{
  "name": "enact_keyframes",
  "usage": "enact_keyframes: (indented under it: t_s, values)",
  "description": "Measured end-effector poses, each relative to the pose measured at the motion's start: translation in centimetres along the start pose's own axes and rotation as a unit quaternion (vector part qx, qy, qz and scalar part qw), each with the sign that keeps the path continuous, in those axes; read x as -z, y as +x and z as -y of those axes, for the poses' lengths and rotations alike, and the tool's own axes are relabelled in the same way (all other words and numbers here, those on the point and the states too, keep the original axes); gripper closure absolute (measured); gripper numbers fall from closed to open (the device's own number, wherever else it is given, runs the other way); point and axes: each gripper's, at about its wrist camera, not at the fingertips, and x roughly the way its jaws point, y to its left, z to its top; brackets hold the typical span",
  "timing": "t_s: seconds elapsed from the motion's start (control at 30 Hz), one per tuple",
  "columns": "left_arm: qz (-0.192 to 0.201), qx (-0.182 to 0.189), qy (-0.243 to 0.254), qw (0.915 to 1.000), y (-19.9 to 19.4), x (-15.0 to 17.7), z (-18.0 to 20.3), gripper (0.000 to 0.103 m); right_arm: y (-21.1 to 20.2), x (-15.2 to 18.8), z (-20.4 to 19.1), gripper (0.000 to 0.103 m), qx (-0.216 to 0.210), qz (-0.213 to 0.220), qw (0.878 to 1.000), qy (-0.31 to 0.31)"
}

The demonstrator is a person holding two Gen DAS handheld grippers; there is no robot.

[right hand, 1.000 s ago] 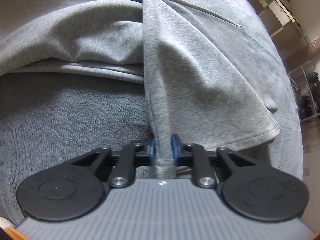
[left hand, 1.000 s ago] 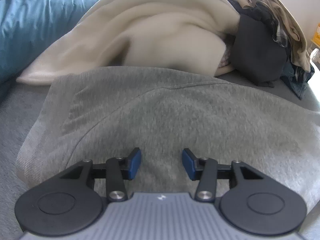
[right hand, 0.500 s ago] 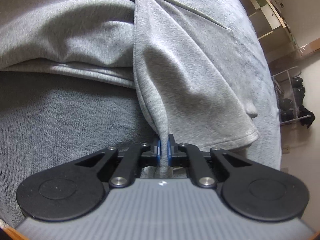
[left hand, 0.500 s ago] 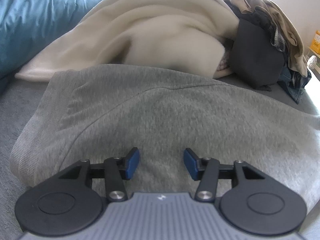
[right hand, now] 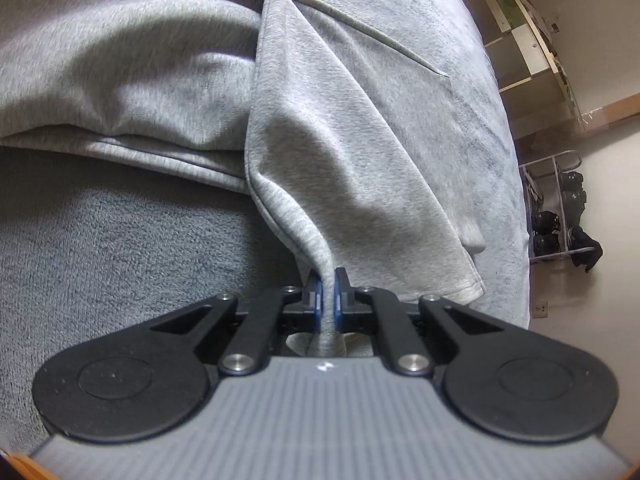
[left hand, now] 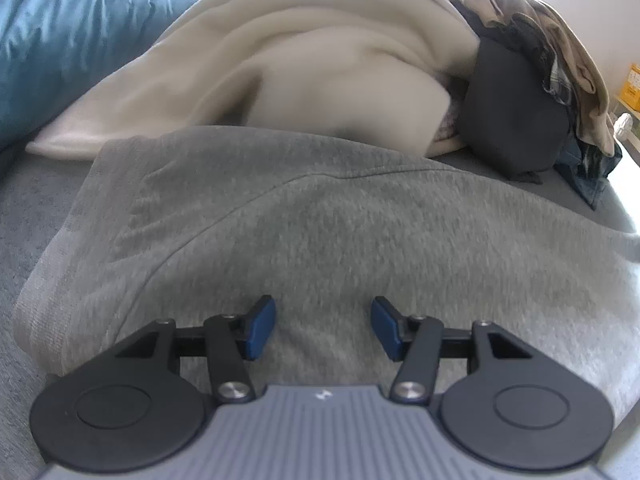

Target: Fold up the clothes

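Right gripper [right hand: 327,296]: clamped tight on a pinched fold of the grey sweatshirt [right hand: 352,128], blue pads [right hand: 317,300] pressed flat against the cloth on both sides, a tuft of hem bunched behind them.
Left gripper [left hand: 323,328]: jaws opening, roughly halfway apart, nothing between them; poised over the grey sweatshirt [left hand: 340,232], pads [left hand: 260,328] clear of the fabric (contact with the cloth below hard to judge).
Grey sweatshirt: spread across the grey bed cover [right hand: 120,248]; in the right wrist view one flap drawn up from the hem toward the camera, a folded double edge lying to the left of it; in the left wrist view flat, ribbed band at the left edge.
Cream blanket [left hand: 300,60]: heaped just beyond the sweatshirt.
Dark clothes pile [left hand: 520,112]: right of the blanket, several garments tangled.
Blue duvet [left hand: 72,32]: far left.
Shelf unit [right hand: 528,40]: beside the bed, right edge.
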Motion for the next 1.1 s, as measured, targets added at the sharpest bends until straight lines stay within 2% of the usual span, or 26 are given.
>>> enact_keyframes:
  t_s: [0.2, 0.33, 0.53, 0.7, 0.9, 1.1]
  values:
    - [-0.014, -0.01, 0.018, 0.9997, 0.1, -0.5, 0.3, 0.048, 0.2, -0.4, 2.8, 0.099, 0.007, 0.026, 0.999, 0.024]
    - [-0.027, -0.031, 0.052, 0.9978, 0.3, -1.1, 1.4, 0.048, 0.9, -1.8, 7.0, 0.1, 0.013, 0.051, 0.997, 0.051]
    - [-0.05, -0.061, 0.069, 0.9945, 1.1, -2.2, 2.8, 0.048, 3.2, -6.4, 14.0, 0.1, 0.026, 0.093, 0.994, 0.053]
    - [-0.067, -0.083, 0.077, 0.9913, 1.7, -2.8, 3.7, 0.048, 7.1, -11.4, 18.4, 0.1, 0.035, 0.106, 0.994, 0.019]
    - [-0.081, -0.099, 0.082, 0.9884, 2.1, -3.2, 4.3, 0.047, 12.7, -16.4, 19.0, 0.1, 0.033, 0.105, 0.993, -0.046]
    - [-0.091, -0.108, 0.09, 0.9858, 2.4, -3.5, 4.8, 0.047, 17.0, -19.8, 17.5, 0.099, 0.019, 0.09, 0.994, -0.057]
